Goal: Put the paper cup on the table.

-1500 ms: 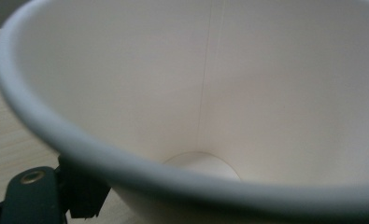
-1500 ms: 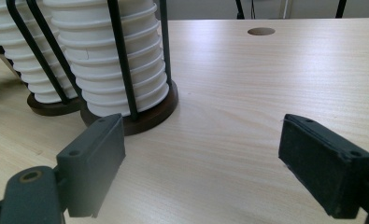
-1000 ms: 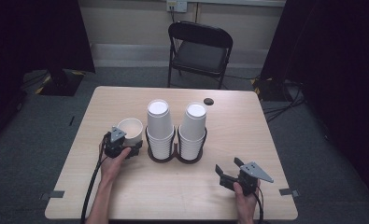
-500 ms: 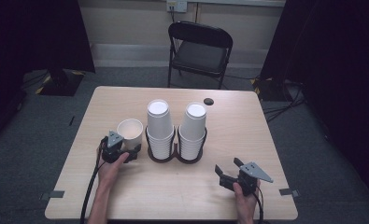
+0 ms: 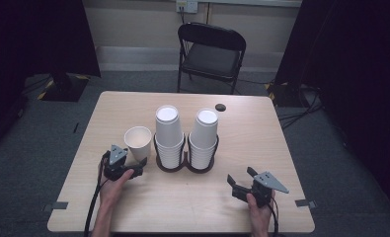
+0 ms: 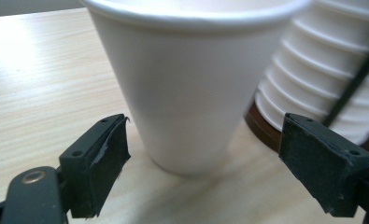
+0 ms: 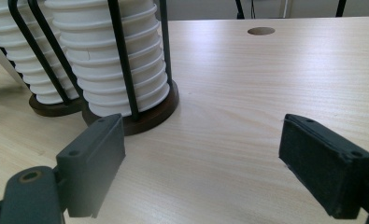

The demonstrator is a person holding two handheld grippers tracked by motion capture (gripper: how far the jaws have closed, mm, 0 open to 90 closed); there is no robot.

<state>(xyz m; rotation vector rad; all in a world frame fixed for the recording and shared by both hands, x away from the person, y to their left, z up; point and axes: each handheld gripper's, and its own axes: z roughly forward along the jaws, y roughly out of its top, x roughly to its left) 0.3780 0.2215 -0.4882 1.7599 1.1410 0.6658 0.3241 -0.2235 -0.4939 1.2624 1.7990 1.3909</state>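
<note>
Since one second ago my left gripper (image 5: 135, 168) has drawn back toward the near edge; the single cup (image 6: 187, 79) now stands upright on the surface (image 5: 261, 143), between jaws set apart, touching neither. Release looks done. Two cup stacks (image 5: 169, 136) sit just right. My right gripper (image 5: 239, 183) rests unchanged near the near right corner, jaws apart, empty.

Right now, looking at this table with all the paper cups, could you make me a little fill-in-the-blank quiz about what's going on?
1. The single white paper cup stands upright between the open jaws of the ____ gripper.
2. The dark wire cup holder keeps ____ stacks of white cups.
3. The right gripper has its jaws ____, with nothing between them.
4. Behind the wooden table stands a black folding ____.

Missing words: left; two; open; chair
</note>
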